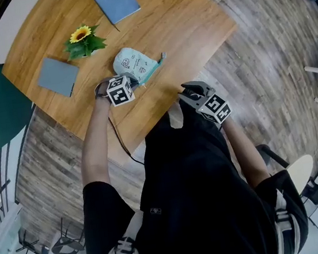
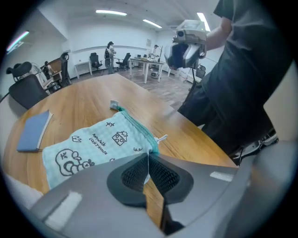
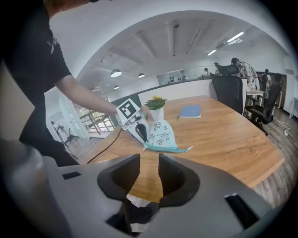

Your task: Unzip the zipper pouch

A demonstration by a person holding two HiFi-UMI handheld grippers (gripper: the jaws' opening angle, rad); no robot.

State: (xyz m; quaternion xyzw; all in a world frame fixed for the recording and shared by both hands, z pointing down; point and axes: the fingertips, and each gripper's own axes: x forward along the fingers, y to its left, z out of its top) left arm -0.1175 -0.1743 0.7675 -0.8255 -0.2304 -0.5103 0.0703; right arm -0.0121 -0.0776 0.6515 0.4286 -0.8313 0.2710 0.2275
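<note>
A mint-green zipper pouch [image 1: 132,63] with black doodles lies on the round wooden table [image 1: 186,27]; its teal zipper [image 2: 136,124] runs along the edge towards me, and its white pull [image 2: 162,137] is at the near end. My left gripper [image 1: 134,82] is shut on the pouch's [image 2: 93,142] near corner, with a thin edge of fabric pinched between the pads. In the right gripper view this corner [image 3: 148,135] is raised slightly under the left gripper [image 3: 139,134]. My right gripper [image 1: 190,89] hovers at the table's near edge, open, with nothing between its fingers [image 3: 171,174].
A small potted sunflower [image 1: 82,40] stands just behind the pouch. A grey pad [image 1: 57,76] lies to the left and a blue notebook [image 1: 116,1] at the far side. A black cable [image 1: 120,137] hangs from the left gripper over the table edge.
</note>
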